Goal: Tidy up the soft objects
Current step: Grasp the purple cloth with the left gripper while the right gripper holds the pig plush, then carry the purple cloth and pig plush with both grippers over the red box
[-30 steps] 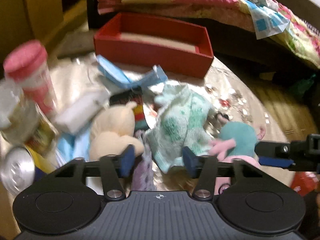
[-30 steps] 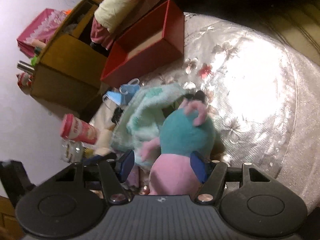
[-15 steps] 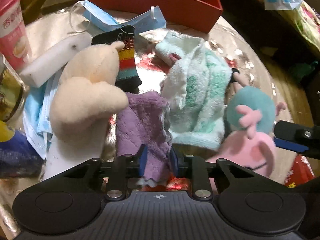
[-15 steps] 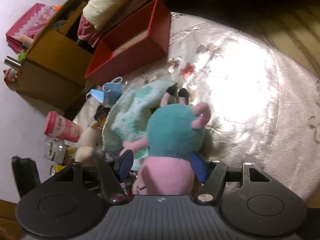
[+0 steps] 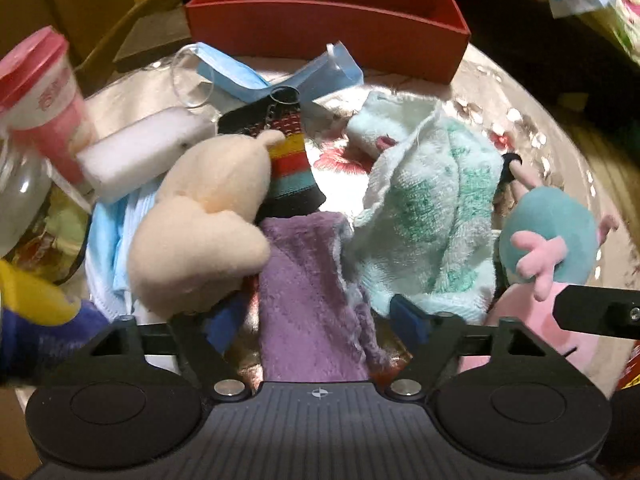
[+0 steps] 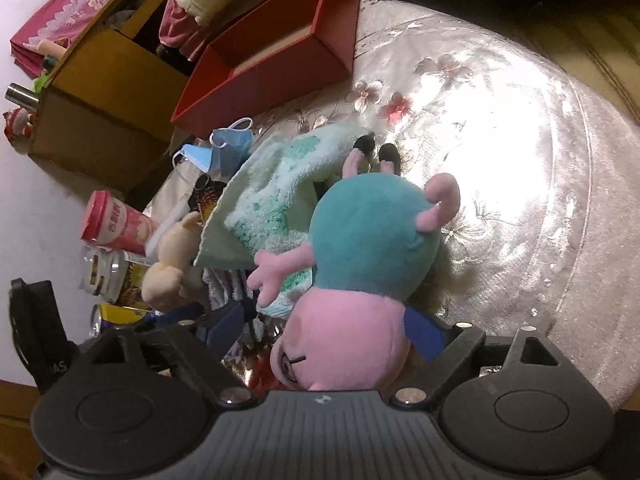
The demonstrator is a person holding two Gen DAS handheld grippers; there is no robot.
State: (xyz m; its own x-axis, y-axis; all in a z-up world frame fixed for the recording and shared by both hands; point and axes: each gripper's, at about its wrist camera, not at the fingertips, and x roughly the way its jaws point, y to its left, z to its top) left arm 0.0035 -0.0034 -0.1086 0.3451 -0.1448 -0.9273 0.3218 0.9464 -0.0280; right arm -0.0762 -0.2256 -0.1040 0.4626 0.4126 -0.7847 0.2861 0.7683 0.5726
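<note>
A purple cloth [image 5: 308, 280] lies on the table between the pads of my left gripper [image 5: 316, 320]. Its jaws are opening and the pads stand clear of the cloth on both sides. A beige plush [image 5: 208, 220] rests just left of it, and a green-and-white towel [image 5: 432, 208] just right. A pink plush in a teal dress [image 6: 368, 248] lies head-first between the pads of my right gripper [image 6: 324, 330]. Those jaws are opening too, with a gap at the left pad. The same plush [image 5: 548, 232] shows at the right in the left wrist view. An empty red box [image 5: 328, 28] stands at the table's far side.
Blue face masks [image 5: 248, 76], a striped pouch [image 5: 292, 160] and a white sponge [image 5: 144, 148] lie behind the plush toys. A pink cup [image 6: 116, 224], a jar and a can crowd the left edge. A cardboard box [image 6: 96, 92] stands beyond the round shiny table [image 6: 520, 160].
The left pads, pinched on the purple cloth half a second ago, have spread apart. The right jaws have widened around the pink plush. The left view dropped closer to the pile.
</note>
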